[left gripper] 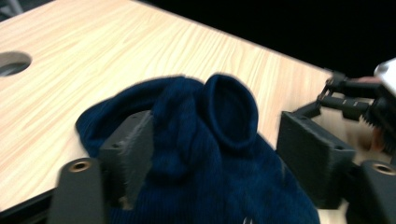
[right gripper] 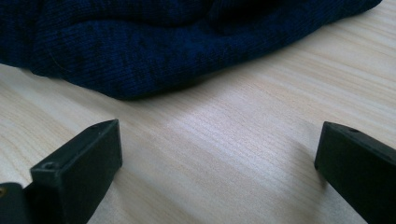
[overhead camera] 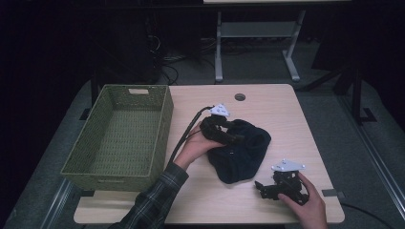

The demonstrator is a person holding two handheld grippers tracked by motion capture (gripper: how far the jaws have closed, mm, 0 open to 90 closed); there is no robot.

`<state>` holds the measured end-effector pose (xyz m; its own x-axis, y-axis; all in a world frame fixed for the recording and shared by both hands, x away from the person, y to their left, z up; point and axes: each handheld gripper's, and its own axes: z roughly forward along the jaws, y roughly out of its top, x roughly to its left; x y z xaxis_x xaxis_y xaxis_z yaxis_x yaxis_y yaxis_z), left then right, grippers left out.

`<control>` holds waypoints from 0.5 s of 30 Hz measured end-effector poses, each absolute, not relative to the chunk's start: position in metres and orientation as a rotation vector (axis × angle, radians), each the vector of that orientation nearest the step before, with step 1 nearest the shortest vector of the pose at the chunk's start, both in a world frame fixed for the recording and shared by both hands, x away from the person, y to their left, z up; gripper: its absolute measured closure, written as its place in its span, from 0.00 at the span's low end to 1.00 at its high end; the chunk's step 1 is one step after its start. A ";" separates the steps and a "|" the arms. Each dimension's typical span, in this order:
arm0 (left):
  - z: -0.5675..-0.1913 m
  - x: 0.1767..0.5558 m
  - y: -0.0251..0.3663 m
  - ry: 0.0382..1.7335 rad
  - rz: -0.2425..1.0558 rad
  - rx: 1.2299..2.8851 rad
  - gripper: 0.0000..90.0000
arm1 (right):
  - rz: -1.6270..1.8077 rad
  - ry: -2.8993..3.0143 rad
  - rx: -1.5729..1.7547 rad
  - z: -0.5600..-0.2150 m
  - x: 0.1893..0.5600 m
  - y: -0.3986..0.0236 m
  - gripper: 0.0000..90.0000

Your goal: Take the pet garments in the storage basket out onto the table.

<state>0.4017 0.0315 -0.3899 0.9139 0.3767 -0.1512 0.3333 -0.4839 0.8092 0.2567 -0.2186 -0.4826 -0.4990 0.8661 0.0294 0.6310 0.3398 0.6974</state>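
Note:
A dark navy knitted garment (overhead camera: 241, 155) lies crumpled at the middle of the wooden table (overhead camera: 277, 109). My left gripper (overhead camera: 235, 138) rests over its far left part. In the left gripper view the left gripper (left gripper: 219, 154) is open, with a raised fold of the navy garment (left gripper: 224, 116) between the jaws; the right pad stands apart from the cloth. My right gripper (overhead camera: 261, 187) sits low at the table's front right, just in front of the garment. In its own view the right gripper (right gripper: 215, 158) is open over bare wood, and the garment (right gripper: 140, 46) lies just ahead.
A green woven basket (overhead camera: 162, 124) with nothing visible inside stands at the table's left side, next to the left hand. A round cable hole (overhead camera: 239, 97) is near the table's far edge. Bare wood (overhead camera: 215, 200) shows along the front and right of the garment.

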 end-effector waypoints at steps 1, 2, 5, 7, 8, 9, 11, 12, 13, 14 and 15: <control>-0.389 0.400 0.033 0.512 0.060 2.121 0.25 | 0.942 2.262 1.326 -0.483 0.257 -0.219 0.00; -0.389 0.398 0.035 0.516 0.065 2.126 0.24 | 0.942 2.263 1.325 -0.483 0.257 -0.219 0.00; -0.390 0.392 0.040 0.525 0.096 2.136 0.19 | 0.942 2.263 1.323 -0.483 0.257 -0.219 0.01; -0.391 0.389 0.045 0.527 0.108 2.146 0.19 | 0.942 2.263 1.322 -0.483 0.257 -0.219 0.01; -0.391 0.388 0.047 0.522 0.116 2.153 0.19 | 0.942 2.263 1.324 -0.483 0.257 -0.219 0.01; -0.391 0.386 0.049 0.529 0.121 2.152 0.19 | 0.942 2.263 1.325 -0.483 0.257 -0.219 0.01; -0.391 0.382 0.054 0.532 0.135 2.154 0.18 | 0.942 2.263 1.326 -0.483 0.257 -0.219 0.00; -0.391 0.380 0.056 0.542 0.141 2.150 0.18 | 0.942 2.262 1.324 -0.483 0.257 -0.219 0.01; -0.391 0.378 0.058 0.545 0.149 2.153 0.17 | 0.942 2.263 1.322 -0.483 0.257 -0.219 0.01; -0.391 0.375 0.061 0.551 0.155 2.149 0.17 | 0.942 2.263 1.323 -0.483 0.257 -0.219 0.01; -0.392 0.374 0.063 0.553 0.162 2.147 0.17 | 0.941 2.263 1.321 -0.483 0.257 -0.219 0.01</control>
<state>0.3736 0.0634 -0.3916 0.8918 0.4444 -0.0844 0.3282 -0.5074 0.7967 0.2568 -0.2187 -0.4827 -0.5007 0.8652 0.0267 0.6289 0.3424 0.6981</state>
